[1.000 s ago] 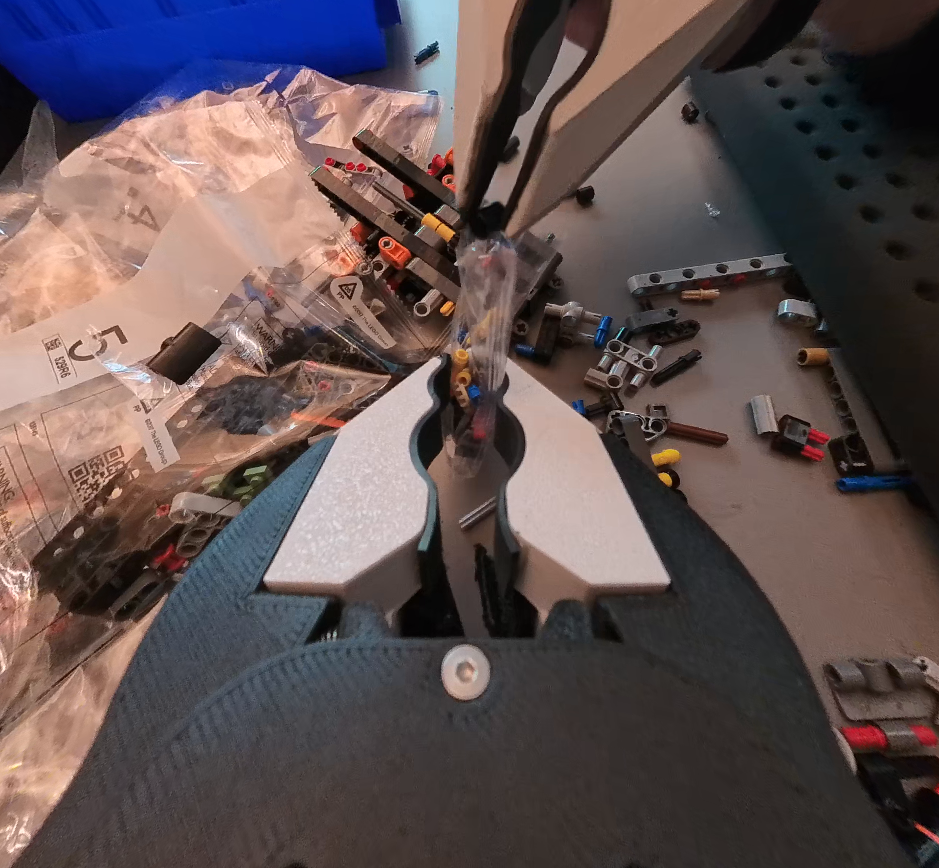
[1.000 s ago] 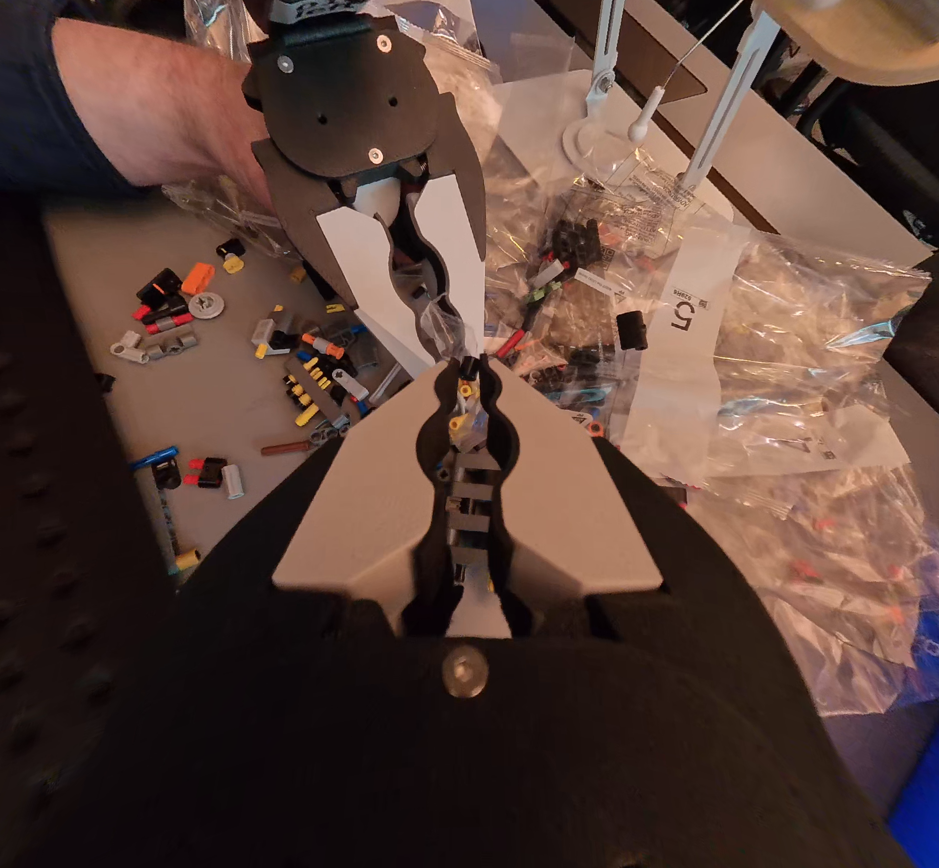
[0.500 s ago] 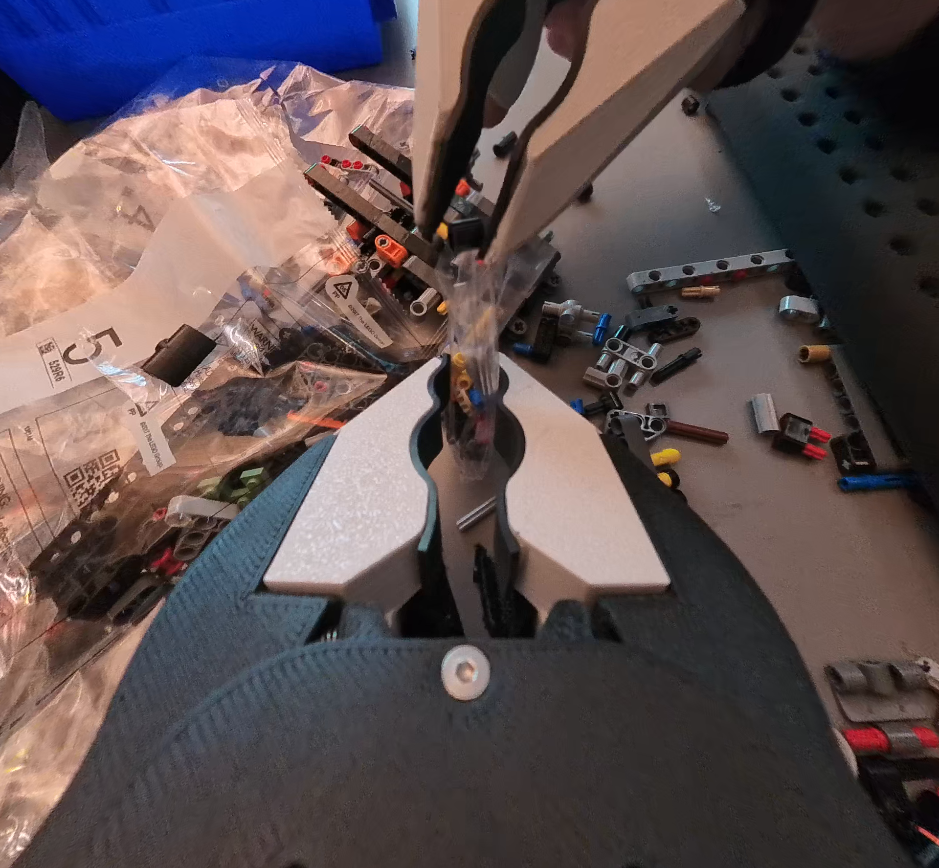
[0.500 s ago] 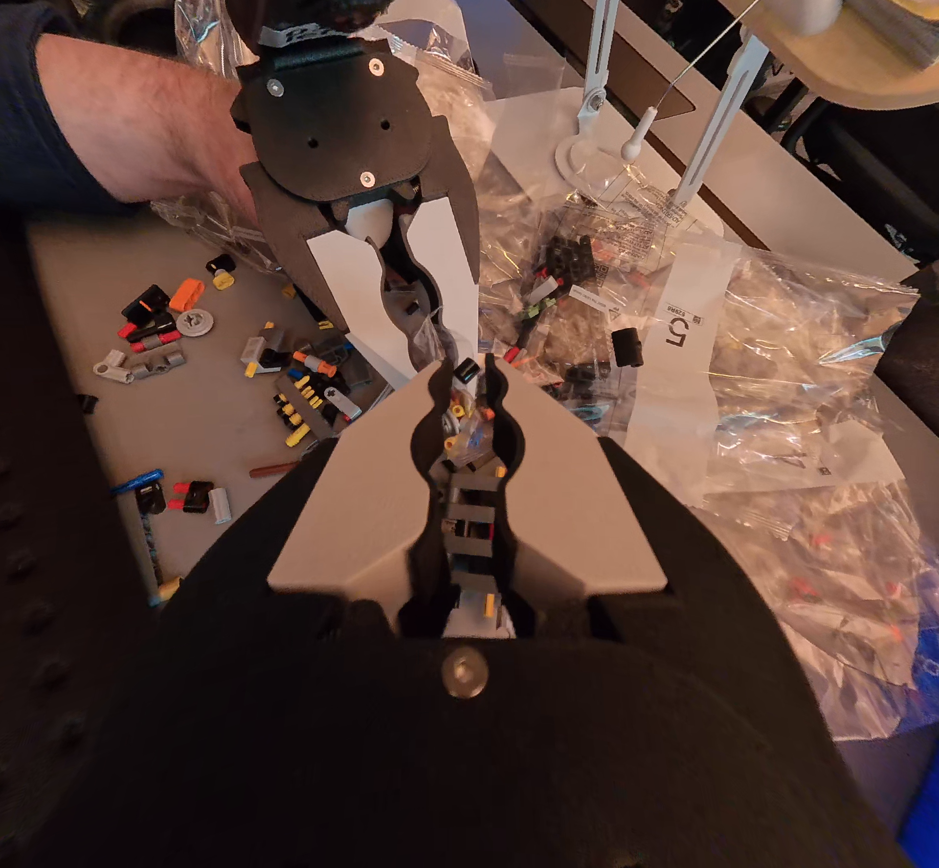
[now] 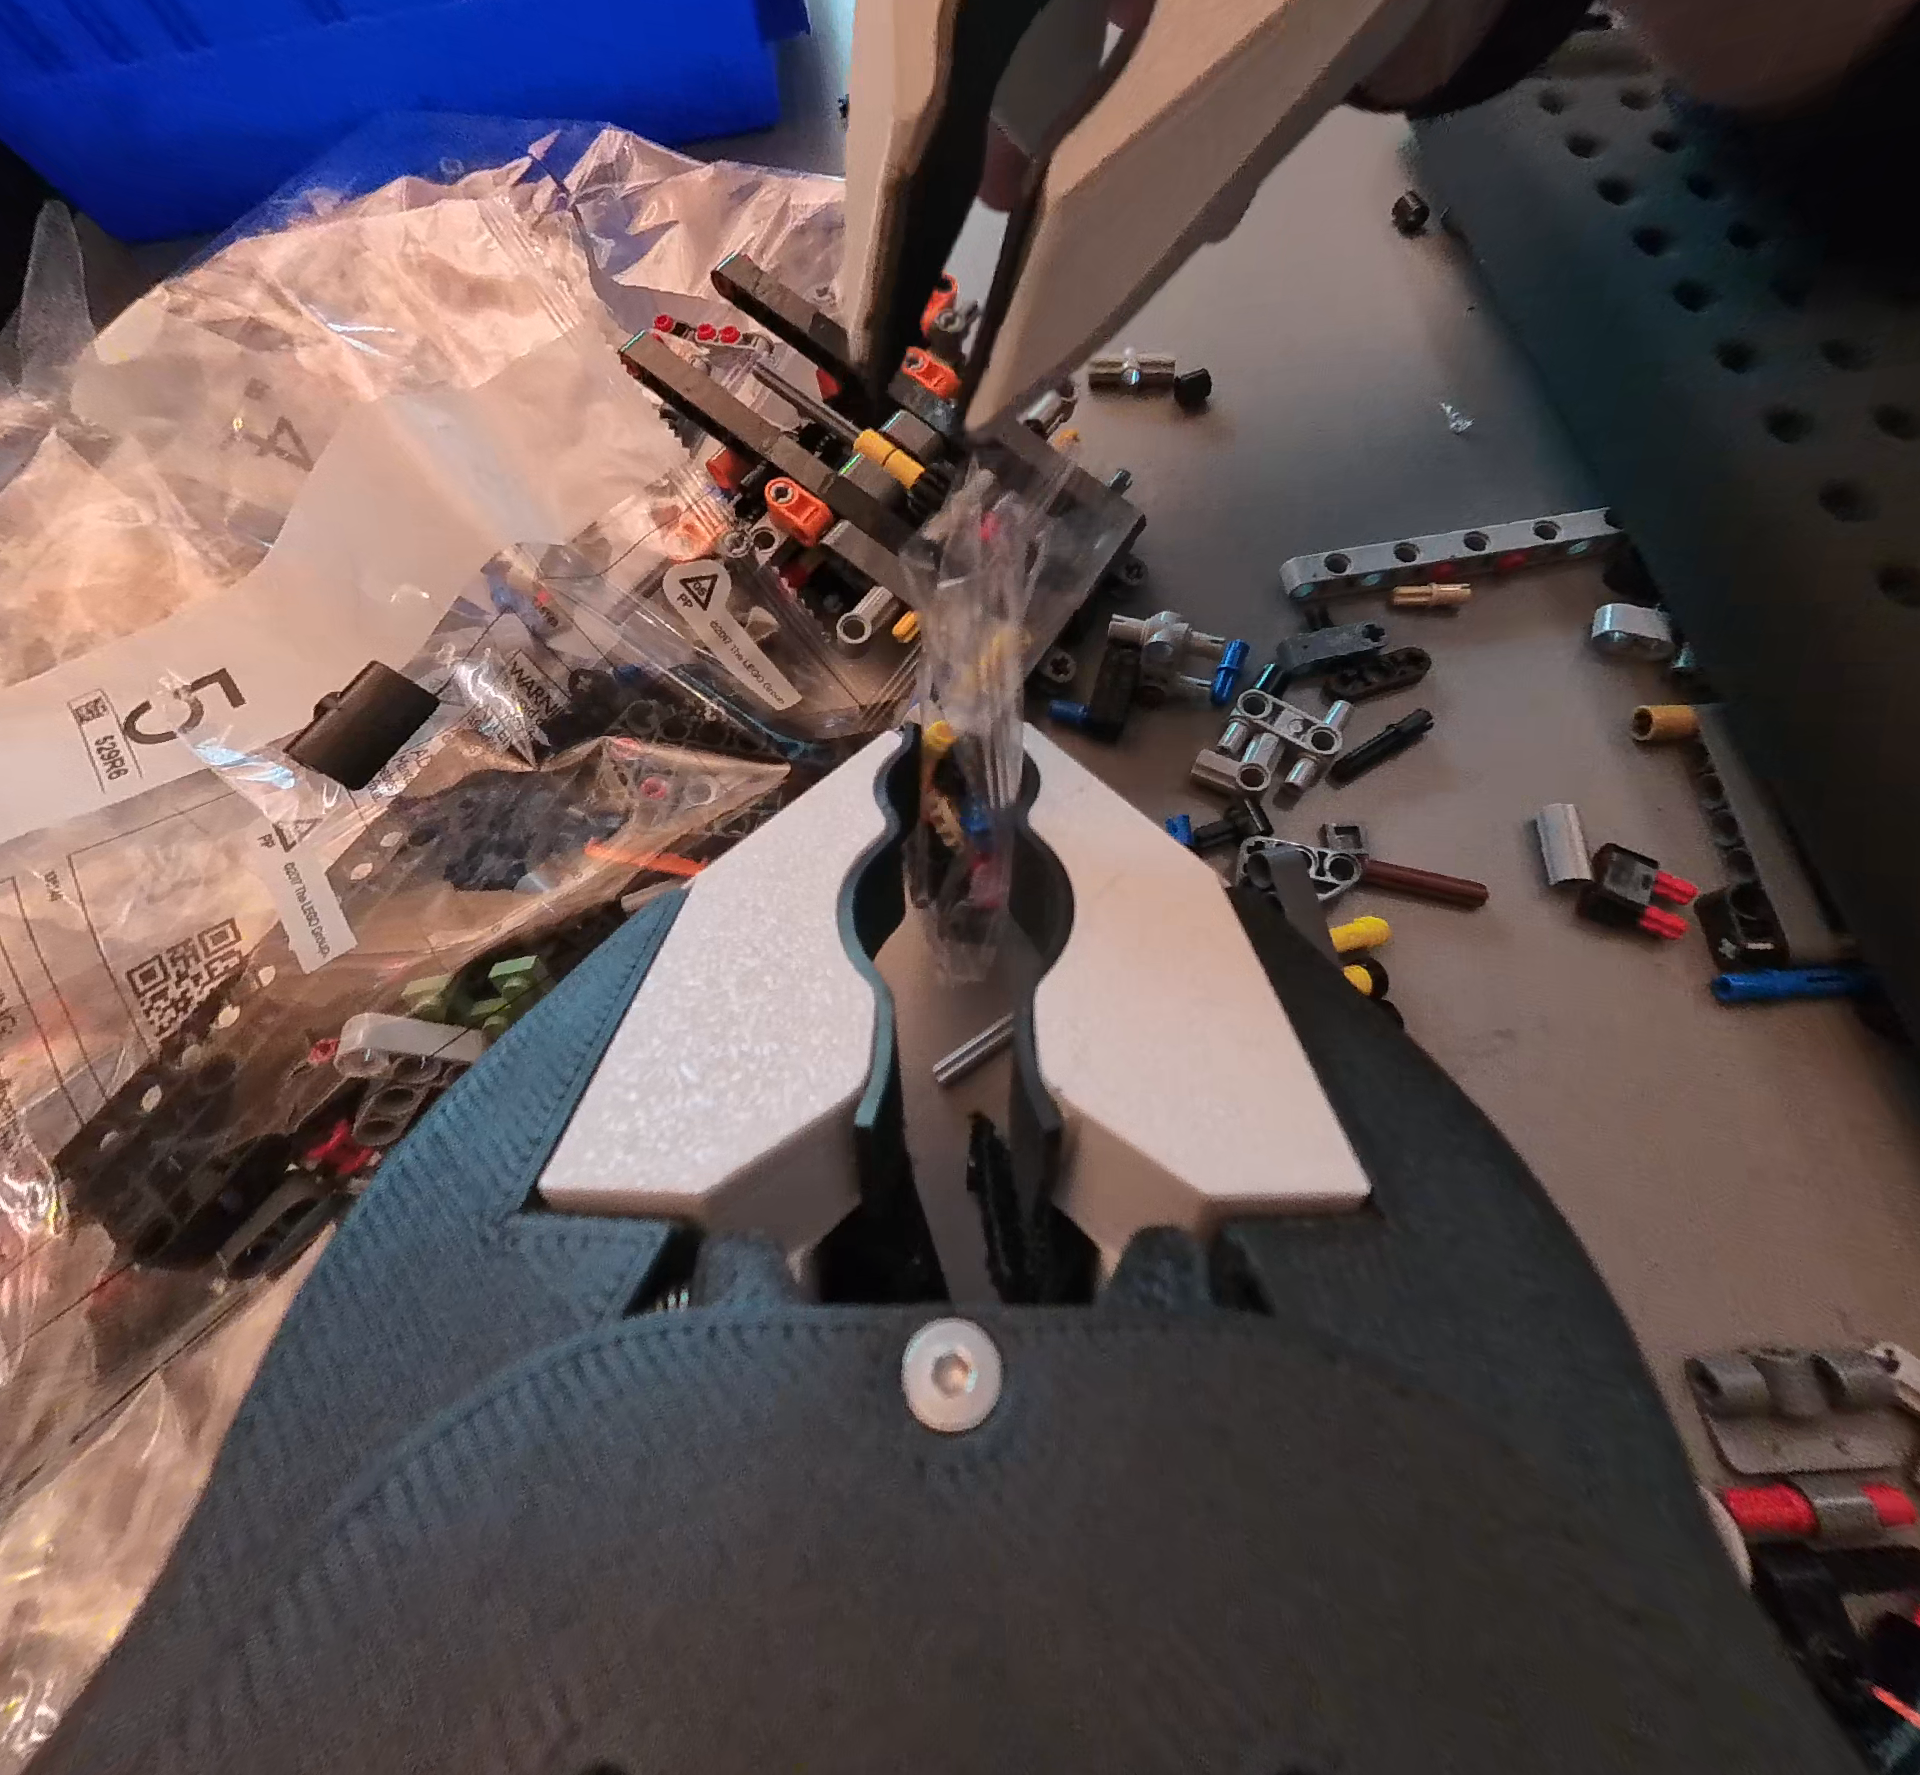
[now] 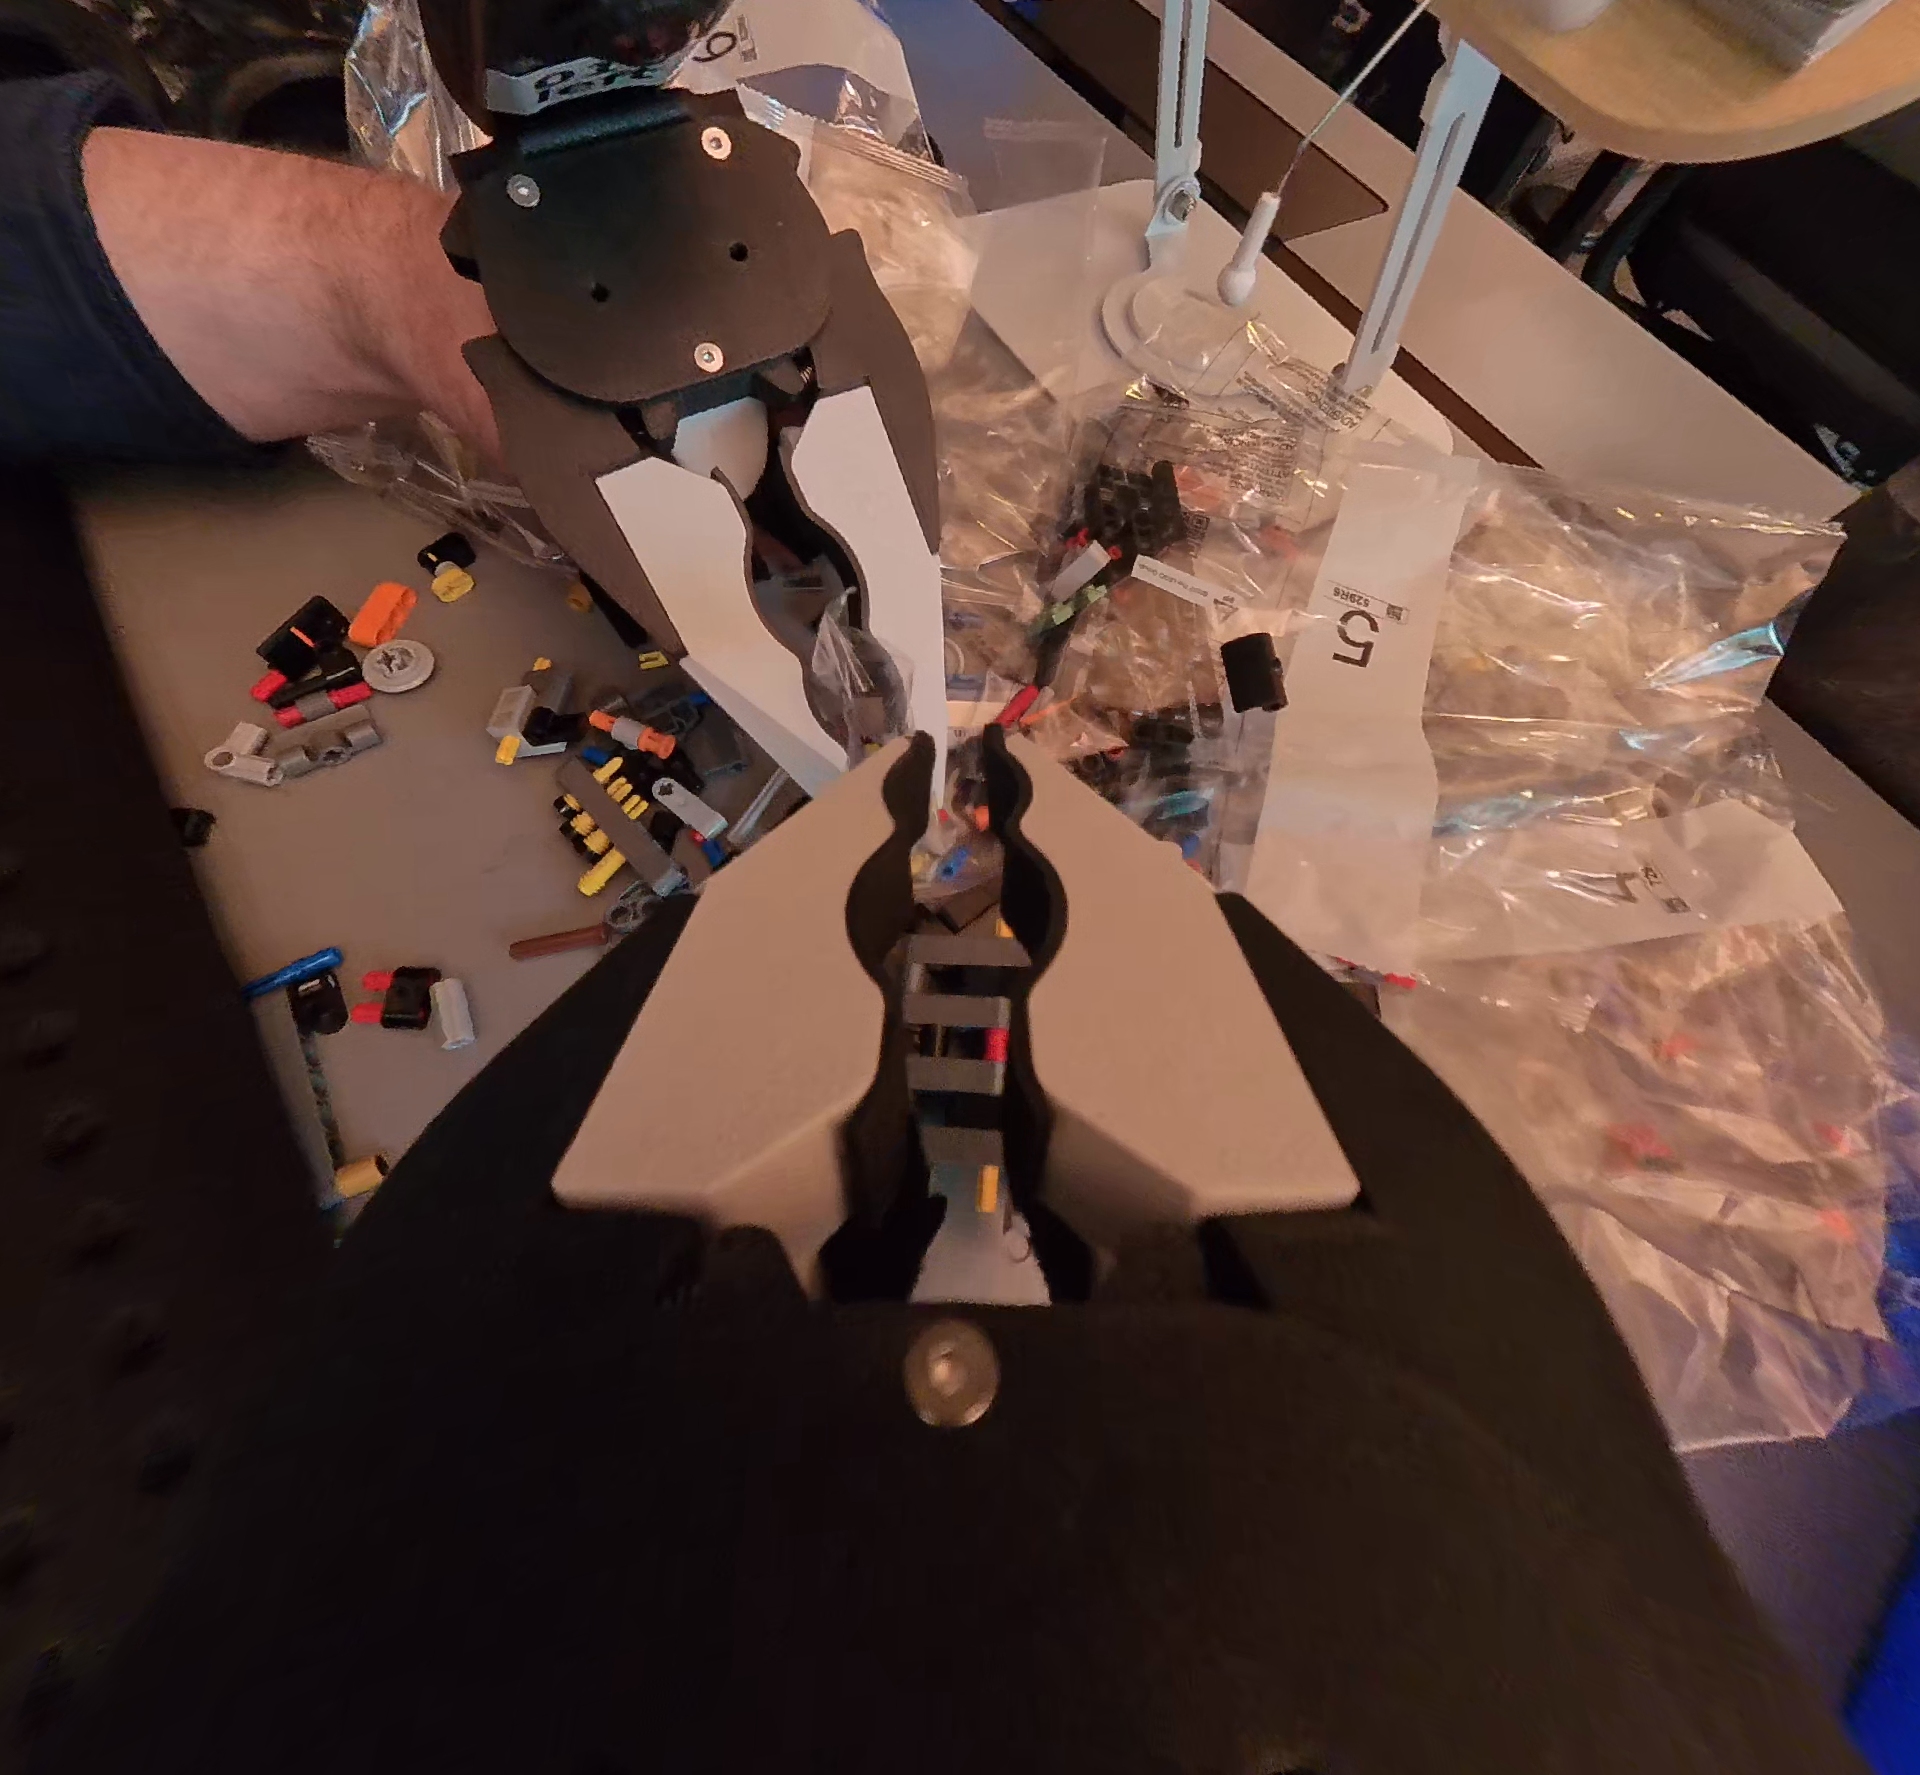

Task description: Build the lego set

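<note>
The grey table [image 5: 1351, 354] is crowded: big clear parts bags [image 5: 343, 437] sprawl over its left side in the left wrist view, a blue bin [image 5: 364, 11] sits beyond them at the far left, and a half-built black lego frame [image 5: 821, 468] lies at the centre with its long axis running from far left toward near right, flat on the table. Loose pins and connectors [image 5: 1278, 738] are scattered to its right. The left gripper [image 5: 971, 769] is clenched on a small clear bag [image 5: 982, 645] of tiny pins, which stands nearly upright between its fingers, long axis vertical, crumpled top pointing up and away toward the frame. The right gripper [image 6: 954, 759] comes down from above with its jaws parted a little; its tips [image 5: 925, 385] hover just over the bag's top and the frame, grasping nothing as far as I can tell. The likely trouble: the film is thin and slippery, so a pinch that misses the top edge could slide off, while a pull against the left grip could tear it suddenly and spray small pins among the loose parts already on the table. The descending tips could also knock the frame.
</note>
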The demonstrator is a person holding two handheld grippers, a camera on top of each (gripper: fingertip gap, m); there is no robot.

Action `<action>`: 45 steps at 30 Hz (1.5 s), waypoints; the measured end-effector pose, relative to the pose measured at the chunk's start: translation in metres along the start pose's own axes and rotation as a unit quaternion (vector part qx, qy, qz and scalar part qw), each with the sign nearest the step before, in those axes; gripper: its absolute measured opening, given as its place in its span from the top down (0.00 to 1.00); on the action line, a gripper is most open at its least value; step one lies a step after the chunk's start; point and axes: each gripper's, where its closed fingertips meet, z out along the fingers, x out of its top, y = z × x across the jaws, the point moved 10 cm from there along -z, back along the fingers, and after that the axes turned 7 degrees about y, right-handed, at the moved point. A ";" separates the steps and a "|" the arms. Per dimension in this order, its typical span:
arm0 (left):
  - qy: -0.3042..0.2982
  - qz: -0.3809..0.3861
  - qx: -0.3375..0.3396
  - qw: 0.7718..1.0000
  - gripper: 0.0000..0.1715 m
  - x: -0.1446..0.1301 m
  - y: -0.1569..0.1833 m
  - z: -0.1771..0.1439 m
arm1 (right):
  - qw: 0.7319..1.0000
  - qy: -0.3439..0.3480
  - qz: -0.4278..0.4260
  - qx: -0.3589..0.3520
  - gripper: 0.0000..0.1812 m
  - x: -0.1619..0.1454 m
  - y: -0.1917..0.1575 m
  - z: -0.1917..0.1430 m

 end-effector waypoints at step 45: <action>0.050 0.004 0.002 0.999 0.93 0.009 0.002 -0.007 | 0.992 0.121 0.031 -0.007 0.94 -0.001 0.000 -0.016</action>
